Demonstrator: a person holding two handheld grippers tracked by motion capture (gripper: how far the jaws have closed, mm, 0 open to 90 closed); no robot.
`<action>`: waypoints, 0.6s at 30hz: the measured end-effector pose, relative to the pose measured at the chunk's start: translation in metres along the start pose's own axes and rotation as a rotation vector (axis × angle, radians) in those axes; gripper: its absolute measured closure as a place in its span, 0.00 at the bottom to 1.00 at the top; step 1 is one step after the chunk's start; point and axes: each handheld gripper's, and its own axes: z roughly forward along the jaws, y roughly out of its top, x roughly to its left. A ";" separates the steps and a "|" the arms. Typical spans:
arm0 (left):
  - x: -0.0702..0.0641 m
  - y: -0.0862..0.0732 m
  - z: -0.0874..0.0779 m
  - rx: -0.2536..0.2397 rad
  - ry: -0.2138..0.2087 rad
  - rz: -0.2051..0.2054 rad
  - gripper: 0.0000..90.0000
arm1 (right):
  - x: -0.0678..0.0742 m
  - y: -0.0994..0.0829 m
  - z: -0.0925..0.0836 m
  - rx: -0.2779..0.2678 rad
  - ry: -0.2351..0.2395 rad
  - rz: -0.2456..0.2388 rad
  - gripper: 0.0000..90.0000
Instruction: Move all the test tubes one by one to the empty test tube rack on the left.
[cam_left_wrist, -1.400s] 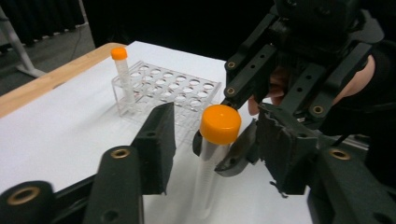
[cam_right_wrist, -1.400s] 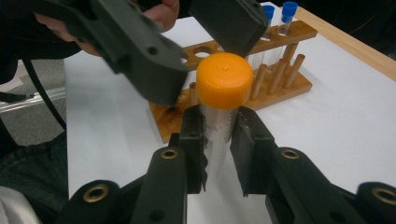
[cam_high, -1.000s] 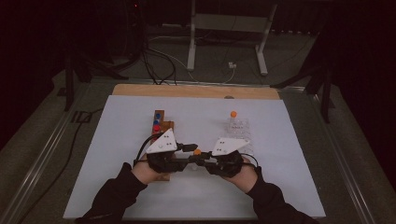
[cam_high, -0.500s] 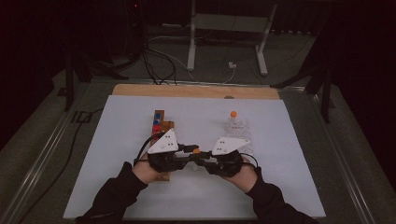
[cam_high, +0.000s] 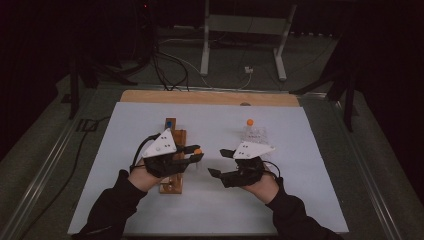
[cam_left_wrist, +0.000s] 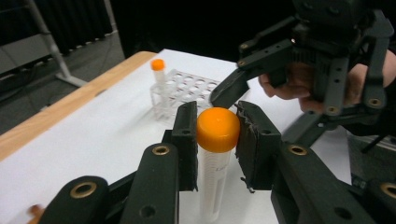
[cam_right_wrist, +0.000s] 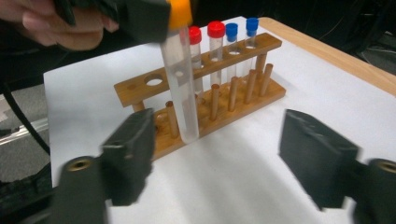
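One white sheet (cam_high: 300, 200) covers the table (cam_high: 210, 96), whose bare wooden edge shows along the far side at twelve o'clock. On the sheet stand two racks: one wooden rack (cam_right_wrist: 219, 100) left of centre, running toward twelve o'clock and partly under the left hand, and one clear plastic rack (cam_left_wrist: 187, 88) right of centre, at about one o'clock from the middle of the sheet. In the right gripper view the wooden rack carries four capped tubes in a row, two with red caps (cam_right_wrist: 216, 29) and two with blue caps (cam_right_wrist: 252, 23), and at least one empty hole near its nearer end. The clear rack holds one tube with an orange cap (cam_high: 249, 122) at its far end. Two hands come in from six o'clock, each with a gripper. The left gripper (cam_left_wrist: 218, 140) is closed on the orange cap of one more tube (cam_right_wrist: 180, 79), a clear one that hangs upright from its jaws, lifted off the sheet just in front of the wooden rack. The right gripper (cam_right_wrist: 224, 158) has its jaws spread wide with nothing between them; it sits at three o'clock of the left gripper, pointing toward the held tube, close to it but apart.
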 end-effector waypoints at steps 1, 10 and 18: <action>0.002 0.001 -0.003 -0.005 0.005 -0.008 0.79 | 0.000 0.000 0.000 0.000 -0.006 0.005 0.21; 0.015 -0.002 -0.021 -0.007 0.069 -0.029 0.79 | -0.005 0.002 -0.004 -0.022 0.017 0.043 0.01; 0.022 -0.004 -0.036 -0.014 0.116 -0.042 0.79 | -0.005 0.002 -0.007 -0.043 0.016 0.027 0.00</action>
